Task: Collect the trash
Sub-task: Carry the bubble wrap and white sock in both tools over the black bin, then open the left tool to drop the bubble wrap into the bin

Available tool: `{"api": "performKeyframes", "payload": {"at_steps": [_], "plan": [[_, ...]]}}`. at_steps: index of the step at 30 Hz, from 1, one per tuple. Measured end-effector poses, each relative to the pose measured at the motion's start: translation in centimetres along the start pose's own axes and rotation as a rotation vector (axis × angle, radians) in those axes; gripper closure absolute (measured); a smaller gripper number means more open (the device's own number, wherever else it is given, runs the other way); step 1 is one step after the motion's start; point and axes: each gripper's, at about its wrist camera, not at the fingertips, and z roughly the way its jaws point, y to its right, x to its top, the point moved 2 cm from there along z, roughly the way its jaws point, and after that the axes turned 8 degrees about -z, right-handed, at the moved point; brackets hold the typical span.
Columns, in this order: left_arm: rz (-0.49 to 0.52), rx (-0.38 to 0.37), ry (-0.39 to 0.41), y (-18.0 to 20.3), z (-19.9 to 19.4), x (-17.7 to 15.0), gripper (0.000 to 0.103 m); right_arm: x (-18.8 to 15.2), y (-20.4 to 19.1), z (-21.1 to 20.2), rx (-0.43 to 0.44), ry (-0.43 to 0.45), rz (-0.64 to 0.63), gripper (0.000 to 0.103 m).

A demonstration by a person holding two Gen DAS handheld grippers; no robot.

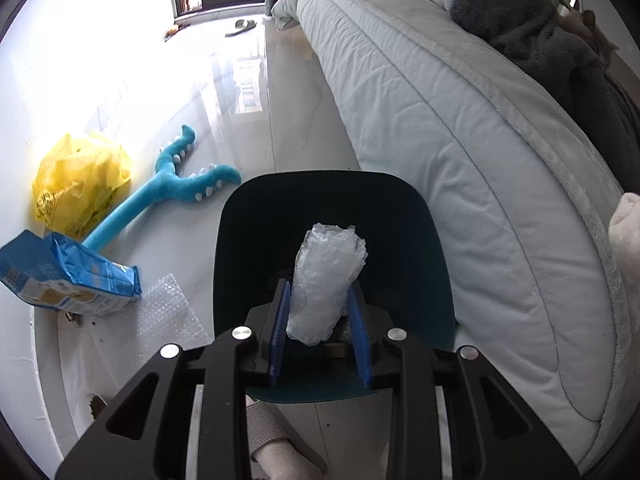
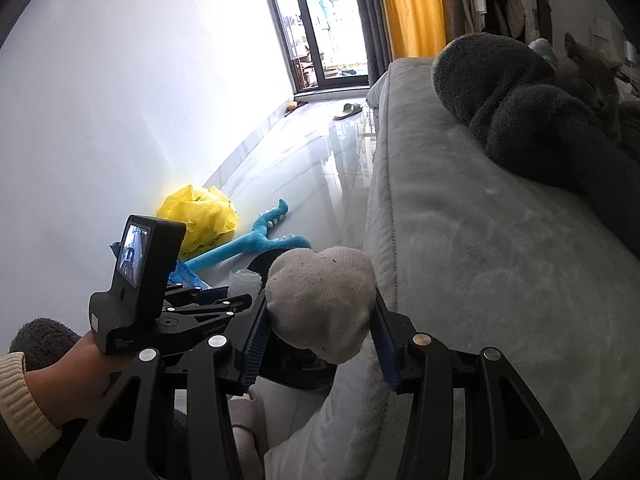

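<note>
My left gripper (image 1: pixel 320 304) is shut on a crumpled wad of clear plastic (image 1: pixel 326 280), which hangs right over the dark teal trash bin (image 1: pixel 424 248) on the floor. My right gripper (image 2: pixel 318 320) is shut on a balled-up white sock (image 2: pixel 320 300) flecked with lint, and hovers above the same bin (image 2: pixel 288 364), most of which is hidden behind it. In the right wrist view the left gripper (image 2: pixel 224 300), with its camera box, sits just to the left in a person's hand (image 2: pixel 72 372), and the plastic wad (image 2: pixel 244 280) peeks out past it.
A yellow plastic bag (image 1: pixel 80 188), a blue plush toy (image 1: pixel 168 196), a blue paper package (image 1: pixel 60 280) and bubble wrap (image 1: pixel 168 312) lie on the glossy floor by the wall. A grey bed (image 1: pixel 460 152) with a dark fleece blanket (image 1: pixel 552 40) fills the right side. A slipper (image 1: pixel 240 26) lies far off.
</note>
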Motion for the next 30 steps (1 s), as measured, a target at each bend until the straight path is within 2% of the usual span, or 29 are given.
{"api": "performKeyframes", "payload": {"at_steps": [8, 13, 16, 17, 18, 21, 24, 27, 30], "plan": [[-0.03, -0.018, -0.088, -2.0, 1.7, -0.3, 0.071, 1.7, -1.5, 4.0, 0.041, -0.05, -0.05, 0.055], [-0.021, -0.006, -0.108, -2.9, 2.0, -0.5, 0.069, 2.6, -1.4, 6.8, 0.059, -0.087, -0.057, 0.055], [-0.043, -0.015, -0.118, -3.7, 1.8, -0.4, 0.061, 2.9, -1.2, 8.5, 0.069, -0.105, -0.046, 0.055], [-0.051, -0.019, -0.117, -4.0, 1.6, -0.4, 0.05, 3.1, -1.2, 9.1, 0.072, -0.112, -0.045, 0.055], [-0.052, -0.018, -0.109, -4.2, 1.2, -0.3, 0.042, 3.0, -1.3, 9.4, 0.071, -0.117, -0.047, 0.055], [-0.026, -0.018, -0.067, -4.3, 0.0, 0.1, 0.039, 3.2, -1.8, 10.4, 0.072, -0.13, -0.064, 0.055], [-0.035, -0.009, -0.007, -4.9, -1.5, 0.7, 0.03, 3.3, -2.3, 11.5, 0.077, -0.142, -0.075, 0.055], [-0.041, 0.003, 0.066, -5.6, -3.3, 1.5, 0.027, 3.4, -2.8, 12.9, 0.085, -0.167, -0.084, 0.055], [-0.083, -0.026, 0.128, -6.4, -5.4, 2.4, 0.025, 3.3, -3.4, 14.1, 0.099, -0.184, -0.1, 0.054]]}}
